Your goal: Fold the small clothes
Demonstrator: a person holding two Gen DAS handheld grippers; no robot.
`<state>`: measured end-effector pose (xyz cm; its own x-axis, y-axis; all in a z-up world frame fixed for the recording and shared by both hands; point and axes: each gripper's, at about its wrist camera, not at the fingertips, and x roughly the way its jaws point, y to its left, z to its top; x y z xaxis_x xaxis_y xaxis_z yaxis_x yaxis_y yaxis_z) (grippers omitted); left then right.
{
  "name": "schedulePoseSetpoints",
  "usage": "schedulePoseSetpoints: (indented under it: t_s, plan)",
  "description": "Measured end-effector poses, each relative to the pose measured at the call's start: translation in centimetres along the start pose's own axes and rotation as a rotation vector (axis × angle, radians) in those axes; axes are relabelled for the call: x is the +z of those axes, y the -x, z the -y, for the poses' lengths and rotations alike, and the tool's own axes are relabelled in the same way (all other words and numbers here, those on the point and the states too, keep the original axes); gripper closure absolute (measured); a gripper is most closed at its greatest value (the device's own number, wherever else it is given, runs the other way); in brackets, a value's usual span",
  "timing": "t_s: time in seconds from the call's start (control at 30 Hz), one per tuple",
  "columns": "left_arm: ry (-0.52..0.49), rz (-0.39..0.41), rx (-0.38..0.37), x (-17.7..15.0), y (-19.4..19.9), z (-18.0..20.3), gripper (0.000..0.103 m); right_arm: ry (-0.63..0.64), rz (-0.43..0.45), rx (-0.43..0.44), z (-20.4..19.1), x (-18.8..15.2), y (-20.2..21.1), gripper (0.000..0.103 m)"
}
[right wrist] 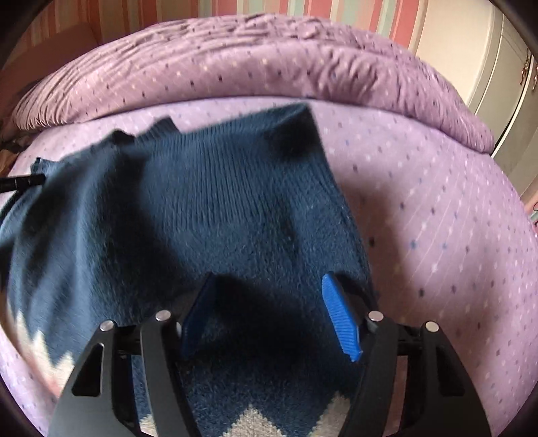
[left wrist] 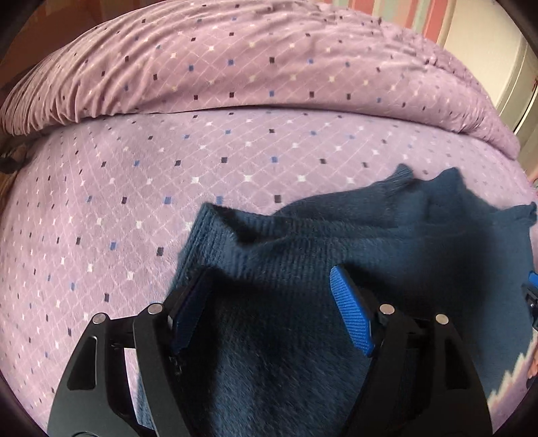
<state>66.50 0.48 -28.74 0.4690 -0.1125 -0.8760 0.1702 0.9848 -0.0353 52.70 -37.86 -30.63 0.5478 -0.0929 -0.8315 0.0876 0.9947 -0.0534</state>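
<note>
A small dark blue knitted sweater (left wrist: 302, 252) with a white zigzag band lies on the purple bedspread (left wrist: 101, 218). In the right wrist view the sweater (right wrist: 208, 215) fills the middle, its zigzag band (right wrist: 248, 420) at the bottom. My left gripper (left wrist: 269, 295) is open, its blue pads wide apart just above the sweater's left part. My right gripper (right wrist: 269, 302) is open over the sweater's right part near its right edge. Neither holds the fabric. The tip of my left gripper (right wrist: 20, 183) shows at the right wrist view's left edge.
A purple pillow or rolled duvet (left wrist: 235, 60) in the same diamond print lies across the far side of the bed. A striped wall (right wrist: 235, 6) and a cream wardrobe (right wrist: 497, 84) stand behind. Bare bedspread (right wrist: 437, 218) extends right of the sweater.
</note>
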Motion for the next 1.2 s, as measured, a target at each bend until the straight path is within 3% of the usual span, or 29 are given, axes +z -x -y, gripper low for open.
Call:
schedulePoseSetpoints:
  t_s: [0.2,0.4,0.53,0.7,0.9,1.2]
  plan:
    - [-0.036,-0.026,0.048,0.2,-1.7,0.4,0.028,-0.049,0.001,0.003,0.6,-0.6,-0.8,0.03]
    - [-0.01,0.039,0.021,-0.5,1.9,-0.1,0.031,-0.039,0.116,0.064,0.8,-0.8,4.6,0.033]
    - [0.021,0.094,-0.004,-3.6,6.7,-0.7,0.031,0.011,0.119,0.054,0.9,-2.0,6.7,0.033]
    - [-0.01,0.103,0.014,-9.9,10.7,0.4,0.031,-0.008,0.05,0.03,2.5,-3.3,5.1,0.033]
    - [0.021,0.012,0.023,-13.8,8.0,-0.7,0.03,0.001,0.016,0.021,2.5,-4.3,3.1,0.033]
    - [0.008,0.008,0.057,-13.4,6.9,-0.6,0.024,-0.03,0.001,0.008,2.6,-4.9,2.1,0.031]
